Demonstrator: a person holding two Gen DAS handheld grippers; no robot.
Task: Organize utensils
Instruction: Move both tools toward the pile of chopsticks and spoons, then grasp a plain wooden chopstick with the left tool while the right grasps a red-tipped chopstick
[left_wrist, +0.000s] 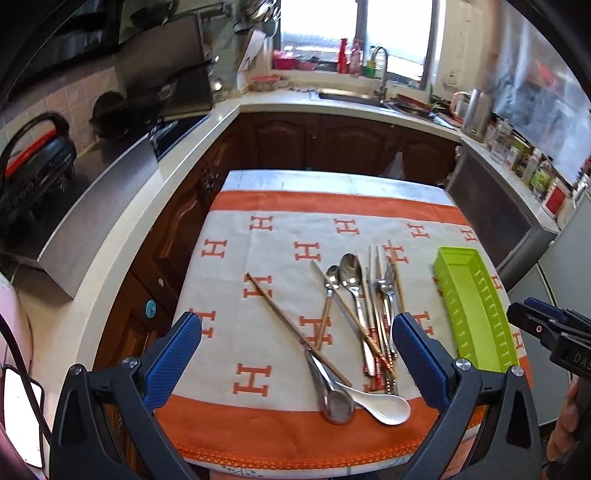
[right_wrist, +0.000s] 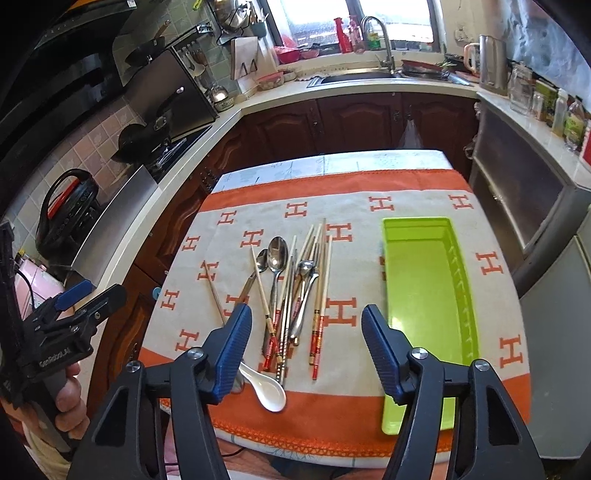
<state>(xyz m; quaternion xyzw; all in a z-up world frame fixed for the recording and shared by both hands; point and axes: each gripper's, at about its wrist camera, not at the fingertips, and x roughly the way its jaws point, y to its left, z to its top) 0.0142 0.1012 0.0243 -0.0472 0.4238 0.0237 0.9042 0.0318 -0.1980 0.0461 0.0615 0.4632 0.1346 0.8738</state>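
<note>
- Nearest the lens in the right wrist view, the right gripper (right_wrist: 306, 347) is hanging with its jaws apart and nothing between the blue pads; the pile is lying beyond them, not touched.
- Just past its left pad, the white ceramic spoon (right_wrist: 267, 391) is lying at the bottom centre of the frame, bowl toward the camera, partly over the orange border of the cloth (right_wrist: 369, 417).
- Beyond that, the utensils (right_wrist: 291, 291) are lying in a loose heap at mid-frame: metal spoons, a fork and several chopsticks crossing one another, one chopstick (right_wrist: 214, 291) lying apart to the left.
- Right of the heap, the green tray (right_wrist: 424, 295) is sitting empty, well apart from the pile.
- In the left wrist view, the left gripper (left_wrist: 297, 349) is also standing wide open over the near end of the pile, holding nothing; a steel ladle-like spoon (left_wrist: 332, 391) is lying between its pads, untouched.
- Judging by the empty tray, sorting is only beginning; the step in hand looks like choosing a first piece.
- Next, a gripper would need lowering onto a single handle that is lying free of the crossings, closing across its narrow width, then carrying it rightward into the tray.
</note>
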